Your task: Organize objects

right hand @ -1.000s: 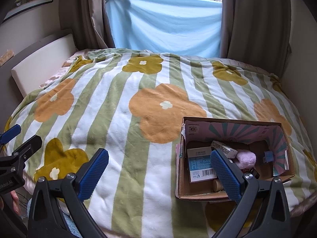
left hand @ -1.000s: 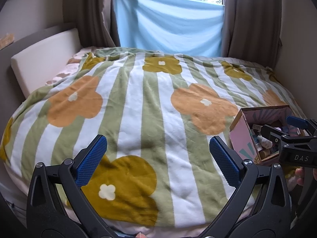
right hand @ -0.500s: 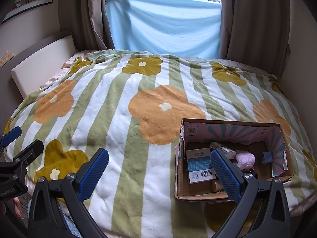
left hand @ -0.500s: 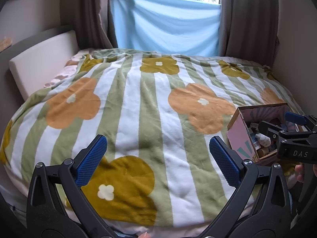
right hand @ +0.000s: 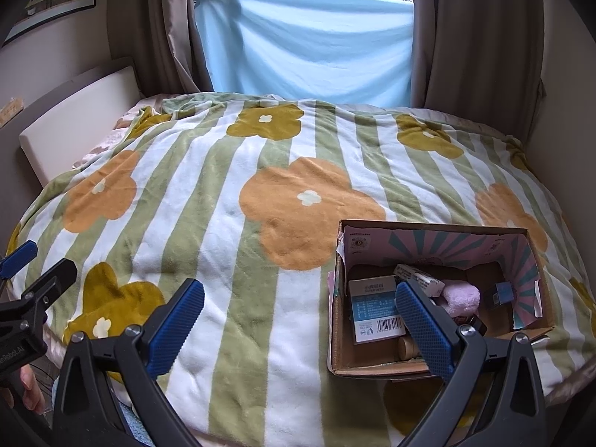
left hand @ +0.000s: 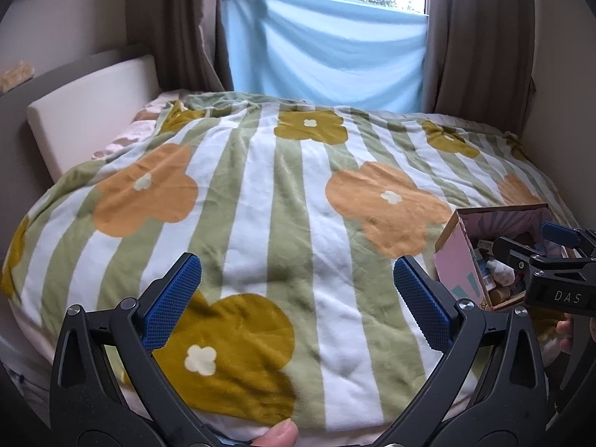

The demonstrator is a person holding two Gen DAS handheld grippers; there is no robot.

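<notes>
An open cardboard box (right hand: 372, 363) stands on the bed at the near right; it also shows in the left wrist view (left hand: 452, 268). Inside lie a blue-and-white carton (right hand: 372, 307), a white tube box (right hand: 419, 277), a pink fluffy thing (right hand: 463, 298), a small dark blue box (right hand: 501, 294) and a small wooden piece (right hand: 406, 346). My right gripper (right hand: 298, 320) is open and empty, held over the bed's near edge, its right finger in front of the box. My left gripper (left hand: 296, 296) is open and empty over the near left of the bed.
The bed carries a green-and-white striped blanket (right hand: 223, 223) with orange and mustard flowers. A white padded headboard (right hand: 74, 119) runs along the left. A blue cloth (right hand: 305, 44) hangs over the window behind, between brown curtains. A wall stands close on the right.
Both grippers have shifted slightly; the views rise and tilt a little. The jaws stay open and the box has not moved.
</notes>
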